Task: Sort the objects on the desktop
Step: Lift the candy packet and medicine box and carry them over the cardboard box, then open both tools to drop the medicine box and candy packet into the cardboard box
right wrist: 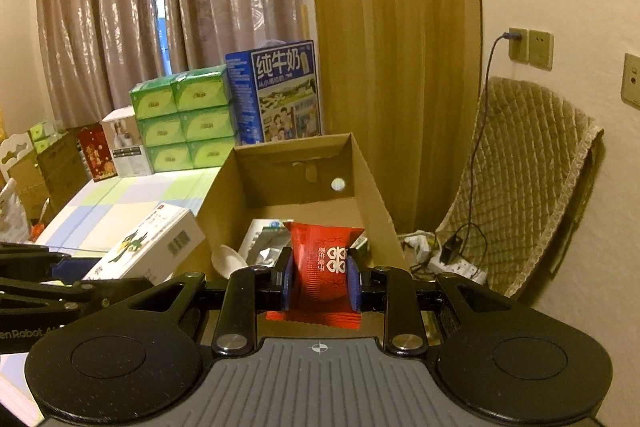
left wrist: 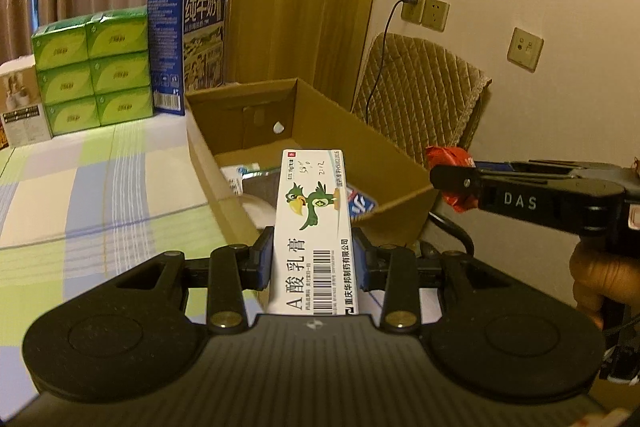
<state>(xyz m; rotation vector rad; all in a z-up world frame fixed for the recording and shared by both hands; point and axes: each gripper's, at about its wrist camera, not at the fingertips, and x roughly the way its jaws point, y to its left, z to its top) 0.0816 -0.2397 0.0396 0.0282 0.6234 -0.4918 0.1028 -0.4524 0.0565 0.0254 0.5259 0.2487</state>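
Note:
My left gripper (left wrist: 313, 259) is shut on a white ointment box (left wrist: 312, 223) with a green bird print, held above the near end of an open cardboard box (left wrist: 400, 163). My right gripper (right wrist: 320, 283) is shut on a red snack packet (right wrist: 325, 263), held over the same cardboard box (right wrist: 372, 195). The right gripper with the red packet (left wrist: 450, 157) also shows at the right of the left wrist view. The ointment box (right wrist: 148, 247) shows at the left of the right wrist view. Inside the box lie a white spoon (right wrist: 228, 261) and several packets.
Green tissue packs (left wrist: 94, 67) and a blue milk carton (left wrist: 188, 47) stand at the back of the checked tablecloth (left wrist: 80, 187). A quilted chair (right wrist: 520, 179) and a power strip (right wrist: 456, 265) sit right of the box, by the wall.

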